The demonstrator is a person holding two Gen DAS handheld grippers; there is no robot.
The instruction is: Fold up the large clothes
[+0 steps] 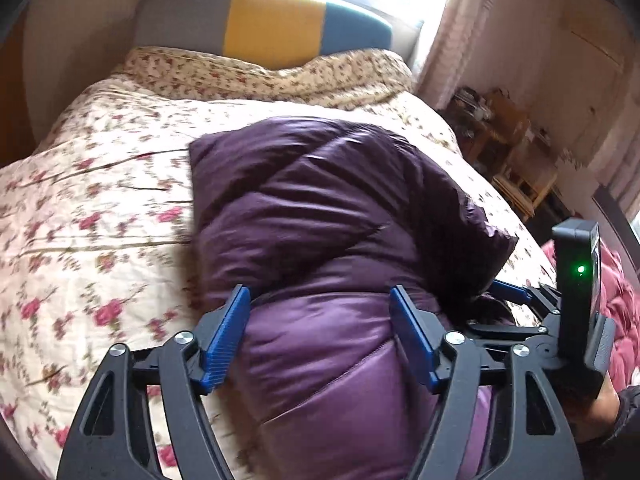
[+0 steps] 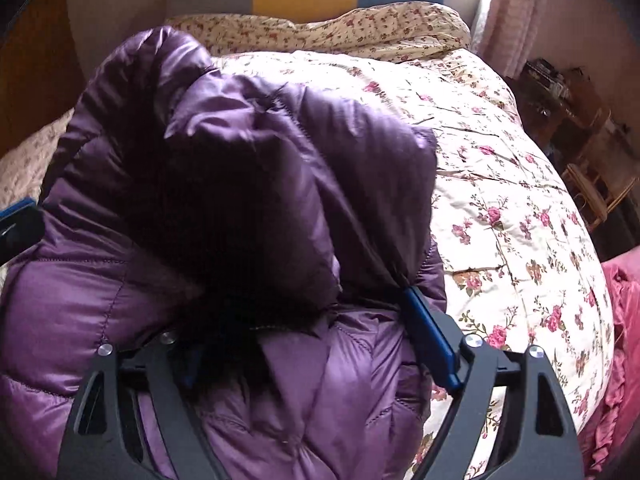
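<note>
A purple quilted down jacket lies bundled on a floral quilt; it also fills the right wrist view, with dark fur trim at its hood. My left gripper is open, its blue pads on either side of the jacket's lower part, apart from each other with fabric between. My right gripper is open over the jacket; its right blue pad shows at the jacket's edge, the left pad is mostly hidden under fur and fabric. The right gripper also shows in the left wrist view.
The floral quilt covers the bed, with a pillow and a grey, yellow and blue headboard behind. A pink cloth lies at the right edge. Wooden furniture and a curtain stand to the right.
</note>
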